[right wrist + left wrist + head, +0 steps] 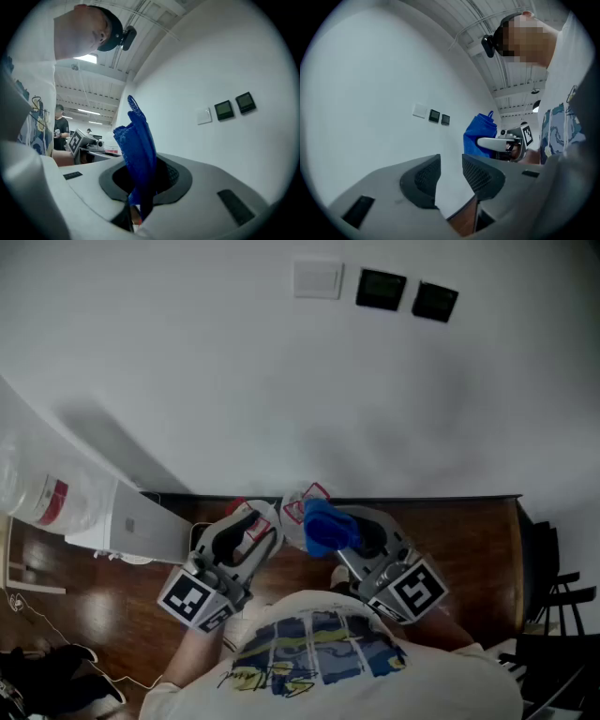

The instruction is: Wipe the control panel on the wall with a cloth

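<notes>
White wall [187, 381] faces us, with the control panel [382, 289] high up and ahead. Our right hand-held gripper [140, 183], seemingly nearer it, grips the blue cloth [138, 140] upright. Our left hand-held gripper [450, 180] gapes empty.

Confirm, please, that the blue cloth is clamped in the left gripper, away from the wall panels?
Not quite: the blue cloth is clamped in the right gripper, as the right gripper view shows, away from the wall panels.
</notes>
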Demonstrator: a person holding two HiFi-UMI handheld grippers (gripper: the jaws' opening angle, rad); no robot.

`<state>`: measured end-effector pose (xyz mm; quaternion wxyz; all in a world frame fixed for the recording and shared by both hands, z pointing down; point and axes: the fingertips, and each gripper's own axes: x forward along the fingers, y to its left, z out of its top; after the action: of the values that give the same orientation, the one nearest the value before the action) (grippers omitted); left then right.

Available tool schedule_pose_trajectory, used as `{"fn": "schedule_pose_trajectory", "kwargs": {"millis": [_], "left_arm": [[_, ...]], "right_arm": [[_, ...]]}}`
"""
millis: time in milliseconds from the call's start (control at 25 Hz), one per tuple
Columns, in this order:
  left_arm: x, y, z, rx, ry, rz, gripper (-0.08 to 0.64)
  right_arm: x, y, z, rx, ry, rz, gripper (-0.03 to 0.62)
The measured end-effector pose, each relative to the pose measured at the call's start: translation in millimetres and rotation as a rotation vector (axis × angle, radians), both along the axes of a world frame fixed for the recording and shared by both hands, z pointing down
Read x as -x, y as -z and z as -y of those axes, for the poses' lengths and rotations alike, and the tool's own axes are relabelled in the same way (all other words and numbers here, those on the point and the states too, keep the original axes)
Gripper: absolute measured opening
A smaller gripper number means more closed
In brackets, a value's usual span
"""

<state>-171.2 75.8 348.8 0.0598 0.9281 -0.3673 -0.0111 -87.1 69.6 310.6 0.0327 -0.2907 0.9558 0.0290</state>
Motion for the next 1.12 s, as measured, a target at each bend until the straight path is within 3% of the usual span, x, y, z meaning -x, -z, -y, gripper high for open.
{"fn": "schedule_pose_trajectory", "kwargs": {"millis": [280, 400, 720, 840, 1000, 1120], "left_arm": [[-101, 15, 77, -0.009, -0.039, 0.006, 0.120], [-137, 20, 101, -0.020, -0.054, 0.017, 0.120], [-180, 27, 143, -0.035, -0.131, 0.054, 0.120], [-183, 31, 155, -0.049, -0.170, 0.057, 0.120], [-178, 33, 171, -0.054, -0.203, 0.052, 0.120], [-173, 28, 177, -0.045, -0.232, 0.058, 0.120]], "right_arm": [[-107, 7, 83, 0.003, -0.081, -0.043, 0.087], [-142, 8, 113, -0.041, -0.111, -0.105, 0.087], [-180, 31, 174, -0.164, -0.219, -0.236, 0.087], [-178, 53, 196, -0.270, -0.269, -0.327, 0.087], [-153, 106, 224, -0.544, -0.320, -0.403, 0.087], [-141, 130, 248, -0.672, -0.413, -0.462, 0.087]]}}
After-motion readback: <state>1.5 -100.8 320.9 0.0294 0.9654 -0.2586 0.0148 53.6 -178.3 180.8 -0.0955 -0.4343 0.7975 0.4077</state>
